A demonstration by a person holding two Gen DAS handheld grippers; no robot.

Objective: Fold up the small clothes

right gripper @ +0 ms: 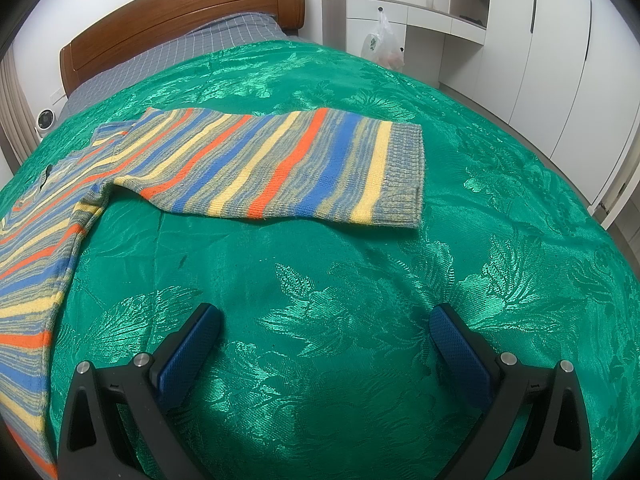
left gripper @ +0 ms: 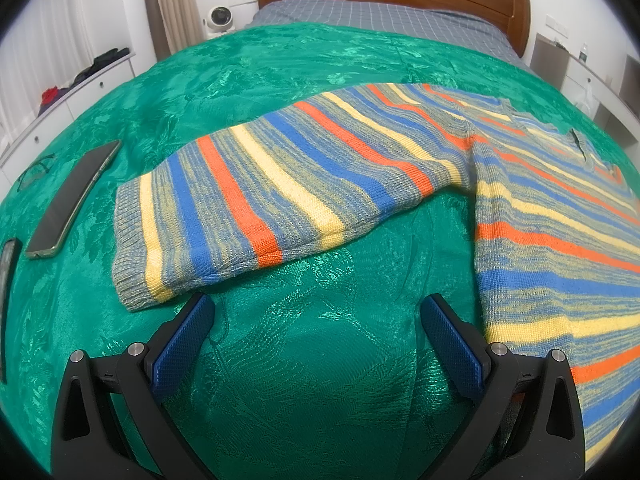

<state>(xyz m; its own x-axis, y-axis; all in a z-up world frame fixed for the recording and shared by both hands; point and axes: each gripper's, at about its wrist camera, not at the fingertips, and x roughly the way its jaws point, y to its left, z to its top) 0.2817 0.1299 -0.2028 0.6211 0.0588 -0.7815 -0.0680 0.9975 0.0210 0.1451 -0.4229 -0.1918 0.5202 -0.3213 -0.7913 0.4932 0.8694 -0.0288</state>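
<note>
Striped knit sweater (left gripper: 540, 216) spread flat on green bedspread (left gripper: 320, 360), sleeves outstretched. Left gripper (left gripper: 318, 310) and right gripper (right gripper: 326, 318) hover nearside, both released, grasping nothing. Smartphone (left gripper: 72, 200) lies far left.

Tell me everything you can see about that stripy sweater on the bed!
The striped sweater looks knitted, with blue, orange, yellow and grey-green bands. It lies flat and unfolded on the shiny green bedspread, both sleeves spread out sideways. The left sleeve and the right sleeve both end in ribbed cuffs. A small dark opening shows at the neckline. Only the bedspread touches it; neither open gripper holds it.
</note>
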